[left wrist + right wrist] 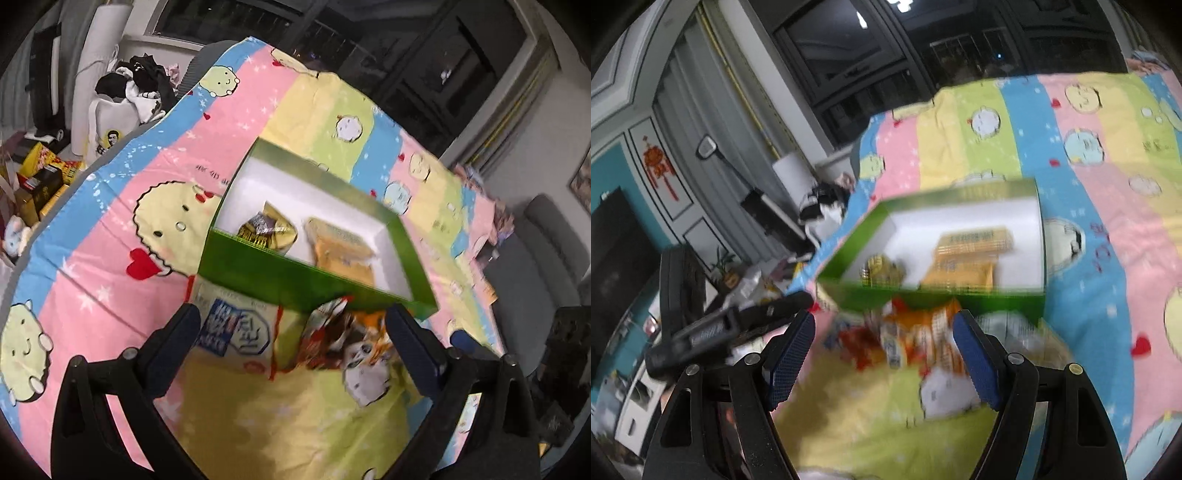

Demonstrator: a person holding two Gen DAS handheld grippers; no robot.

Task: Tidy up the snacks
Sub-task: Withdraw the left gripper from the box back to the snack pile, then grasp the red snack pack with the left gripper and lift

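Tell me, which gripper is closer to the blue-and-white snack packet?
Left. The left gripper has the blue-and-white packet right beside one fingertip. The right gripper points at the orange packet, further to the side.

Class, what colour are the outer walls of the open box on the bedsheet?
Green box; clearest from the left wrist.

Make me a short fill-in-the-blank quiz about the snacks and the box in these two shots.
1. The box has white inner walls and ____ outer walls.
2. ____ snack packets already lie inside the box.
3. The orange packet lies on the bedsheet, ____ the box.
4. The right gripper stands ____, holding nothing.

Missing words: green; two; outside; open
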